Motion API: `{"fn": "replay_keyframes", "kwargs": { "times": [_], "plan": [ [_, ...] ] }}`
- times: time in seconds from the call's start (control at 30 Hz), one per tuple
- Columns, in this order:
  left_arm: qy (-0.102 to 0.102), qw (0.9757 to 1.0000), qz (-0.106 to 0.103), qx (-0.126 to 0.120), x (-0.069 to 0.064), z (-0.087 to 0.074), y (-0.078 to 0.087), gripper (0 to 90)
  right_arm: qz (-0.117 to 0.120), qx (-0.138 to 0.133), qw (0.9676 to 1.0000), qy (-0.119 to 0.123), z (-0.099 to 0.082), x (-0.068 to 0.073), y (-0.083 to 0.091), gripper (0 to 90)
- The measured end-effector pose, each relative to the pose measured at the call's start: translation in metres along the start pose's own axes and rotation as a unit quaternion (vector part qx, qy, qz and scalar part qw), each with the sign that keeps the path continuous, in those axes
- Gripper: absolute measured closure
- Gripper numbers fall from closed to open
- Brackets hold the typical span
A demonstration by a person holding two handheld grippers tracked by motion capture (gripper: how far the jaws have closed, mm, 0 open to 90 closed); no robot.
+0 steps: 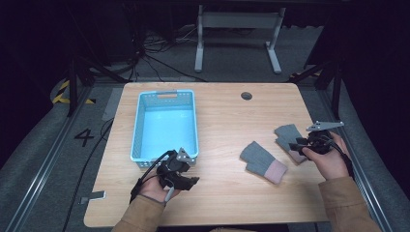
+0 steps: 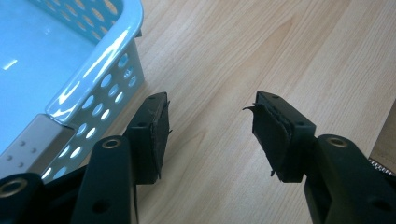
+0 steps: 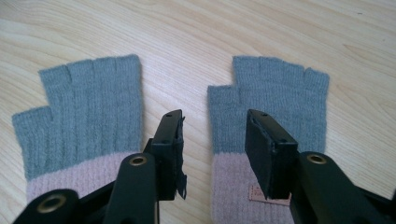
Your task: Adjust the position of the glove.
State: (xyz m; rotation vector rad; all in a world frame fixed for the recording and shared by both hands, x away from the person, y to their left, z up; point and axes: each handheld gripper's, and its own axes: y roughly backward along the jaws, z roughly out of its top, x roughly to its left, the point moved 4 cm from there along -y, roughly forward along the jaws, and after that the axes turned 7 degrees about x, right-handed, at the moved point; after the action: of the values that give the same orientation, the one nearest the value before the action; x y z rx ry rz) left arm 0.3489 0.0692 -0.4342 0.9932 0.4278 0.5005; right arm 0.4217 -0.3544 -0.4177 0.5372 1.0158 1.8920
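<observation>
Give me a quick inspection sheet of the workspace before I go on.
Surface: wooden table, flat.
Job's things: two grey gloves with pink cuffs, near glove, far glove, lying flat, apart; blue basket empty.
Clutter: nothing seen.
Grippers: right gripper open over near glove's cuff edge; left gripper open, beside basket corner.
Cables: cable trails from left gripper.
Surroundings: dark floor, table frame beyond.
</observation>
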Motion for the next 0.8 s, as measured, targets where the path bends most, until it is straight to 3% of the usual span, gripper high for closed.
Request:
{"fn": "replay_keyframes", "kwargs": {
  "times": [0.43, 0.5, 0.6, 0.63, 0.67, 0.8],
  "plan": [
    [0.005, 0.9999, -0.003, -0.015, 0.001, 0.001, 0.005, 43.8, 0.022, -0.004, 0.9997, -0.006, 0.004, 0.009, 0.001, 55.5],
    [0.003, 0.9999, -0.003, -0.015, 0.000, 0.002, 0.006, 43.5, 0.037, -0.002, 0.9993, 0.003, 0.006, 0.015, 0.001, 55.0],
    [0.002, 0.9995, -0.024, -0.022, -0.001, 0.003, 0.007, 43.2, 0.085, 0.000, 0.9960, 0.028, 0.009, 0.033, 0.000, 52.1],
    [0.002, 0.9995, -0.024, -0.022, -0.001, 0.003, 0.007, 43.1, 0.085, 0.000, 0.9960, 0.028, 0.009, 0.033, 0.000, 52.1],
    [0.002, 0.9993, -0.029, -0.023, -0.001, 0.004, 0.008, 43.1, 0.099, 0.007, 0.9941, 0.044, 0.011, 0.043, -0.001, 51.6],
    [0.001, 0.9993, -0.027, -0.024, -0.002, 0.005, 0.008, 42.8, 0.103, 0.021, 0.9923, 0.064, 0.013, 0.057, -0.004, 51.3]
  ]
}}
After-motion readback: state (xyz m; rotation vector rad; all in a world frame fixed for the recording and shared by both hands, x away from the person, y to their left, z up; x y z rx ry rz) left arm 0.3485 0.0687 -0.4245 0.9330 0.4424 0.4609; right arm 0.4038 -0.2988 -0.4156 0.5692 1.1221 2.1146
